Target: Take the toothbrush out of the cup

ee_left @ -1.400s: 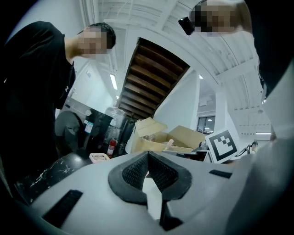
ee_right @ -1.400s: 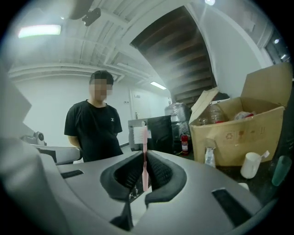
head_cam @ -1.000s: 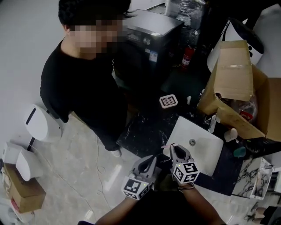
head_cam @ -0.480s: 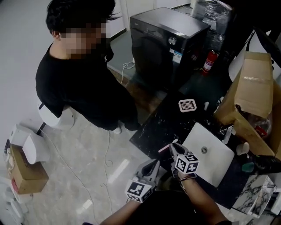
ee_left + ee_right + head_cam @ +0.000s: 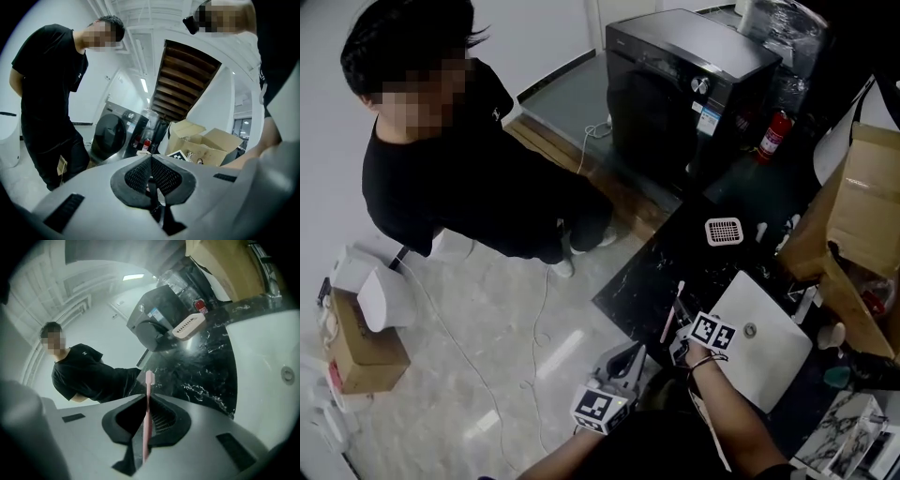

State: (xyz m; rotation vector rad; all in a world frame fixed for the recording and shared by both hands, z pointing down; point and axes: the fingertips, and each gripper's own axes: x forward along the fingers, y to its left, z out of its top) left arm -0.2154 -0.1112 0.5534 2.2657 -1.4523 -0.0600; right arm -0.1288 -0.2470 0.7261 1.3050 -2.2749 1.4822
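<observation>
Right gripper [image 5: 145,430] is clamped on the pink toothbrush [image 5: 148,394], low on the handle, so the brush stands out past the jaws. It hangs over the black marble counter [image 5: 206,357] beside the white sink [image 5: 769,352]. I find no cup near it and judge it lifted clear. Left gripper [image 5: 151,180] is closed on nothing, parked low out of the way.

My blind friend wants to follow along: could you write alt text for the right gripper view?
The right gripper is shut on a pink toothbrush pointing away from the camera. Beyond it lie a black marble counter and a white sink, and a person in black stands further back.
</observation>
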